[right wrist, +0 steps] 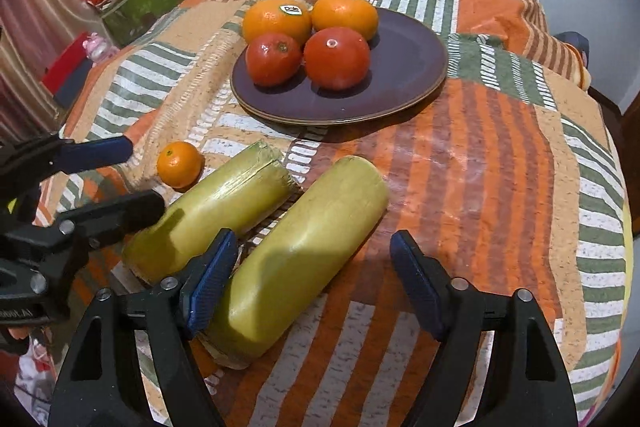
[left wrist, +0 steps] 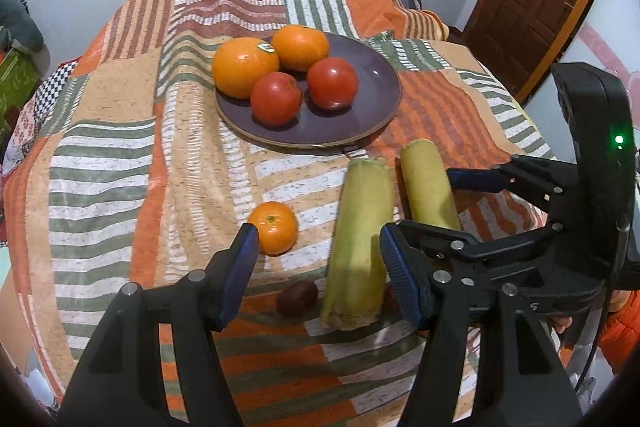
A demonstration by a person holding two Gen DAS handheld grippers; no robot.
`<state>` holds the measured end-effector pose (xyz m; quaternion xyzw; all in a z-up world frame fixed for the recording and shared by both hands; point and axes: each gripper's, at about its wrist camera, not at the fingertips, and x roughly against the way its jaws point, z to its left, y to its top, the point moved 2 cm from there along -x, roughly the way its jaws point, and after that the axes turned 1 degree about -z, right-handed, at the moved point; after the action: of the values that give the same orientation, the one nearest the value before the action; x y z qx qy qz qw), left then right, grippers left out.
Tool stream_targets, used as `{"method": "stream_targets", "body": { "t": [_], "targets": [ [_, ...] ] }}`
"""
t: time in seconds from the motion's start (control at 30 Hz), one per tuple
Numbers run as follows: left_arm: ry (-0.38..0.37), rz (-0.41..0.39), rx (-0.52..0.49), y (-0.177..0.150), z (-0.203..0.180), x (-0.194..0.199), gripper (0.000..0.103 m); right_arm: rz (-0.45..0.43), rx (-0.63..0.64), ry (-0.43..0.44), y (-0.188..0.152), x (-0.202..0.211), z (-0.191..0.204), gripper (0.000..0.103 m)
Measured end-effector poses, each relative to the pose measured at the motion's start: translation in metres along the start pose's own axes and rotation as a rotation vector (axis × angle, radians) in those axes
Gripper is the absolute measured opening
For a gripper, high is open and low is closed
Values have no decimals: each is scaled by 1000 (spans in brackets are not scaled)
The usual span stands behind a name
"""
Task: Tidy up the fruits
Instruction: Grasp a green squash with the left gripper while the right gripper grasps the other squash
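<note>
Counted on the patchwork cloth (right wrist: pixel 500 163): two oranges, two tomatoes, one small mandarin, two yellow-green stalk pieces, one small dark fruit, one plate.

The purple plate (right wrist: pixel 404 75) carries the four round ones, bunched to one side: orange with a sticker (right wrist: pixel 276 21), second orange (right wrist: pixel 346 13), and in front of them the tomatoes (right wrist: pixel 273 59) (right wrist: pixel 337 58), glossy red.

The mandarin (left wrist: pixel 274 227) sits on the cloth, well clear of the plate, stem scar up.

Stalk pieces (right wrist: pixel 216 213) (right wrist: pixel 296 255) lie side by side, close and nearly parallel, long axes running from the near edge toward the plate. Smooth, waxy; cut ends rough, fibrous.

The dark brownish fruit (left wrist: pixel 297 297) lies at the near end of one stalk piece; what it is I cannot tell.

Left gripper (left wrist: pixel 316 267): jaws apart, over one stalk piece and the mandarin, gripping nothing.

Right gripper (right wrist: pixel 310 281): jaws apart, straddling the near part of the other stalk piece; one pad lies close against its side, the other stands clear.
</note>
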<state>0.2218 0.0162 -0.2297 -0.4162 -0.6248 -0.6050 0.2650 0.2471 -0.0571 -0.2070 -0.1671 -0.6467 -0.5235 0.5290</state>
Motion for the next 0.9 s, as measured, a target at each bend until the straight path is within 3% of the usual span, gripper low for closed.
{"method": "stream_targets", "body": {
  "t": [0.17,0.37,0.63,0.9],
  "targets": [
    [-29,11,-28,4,-11,-8,62,-14,69,-46,-2,7,4,47],
    [-50,53,-62,10,-23,-26,46,-21,60,-45,-8,21,-15,35],
    [-37,94,-93,14,-30,-48,40,-17,49,-30,-11,30,-23,33],
    [-73,113,-71,16,-24,-54,39,3,35,-20,-2,10,-23,34]
  ]
}}
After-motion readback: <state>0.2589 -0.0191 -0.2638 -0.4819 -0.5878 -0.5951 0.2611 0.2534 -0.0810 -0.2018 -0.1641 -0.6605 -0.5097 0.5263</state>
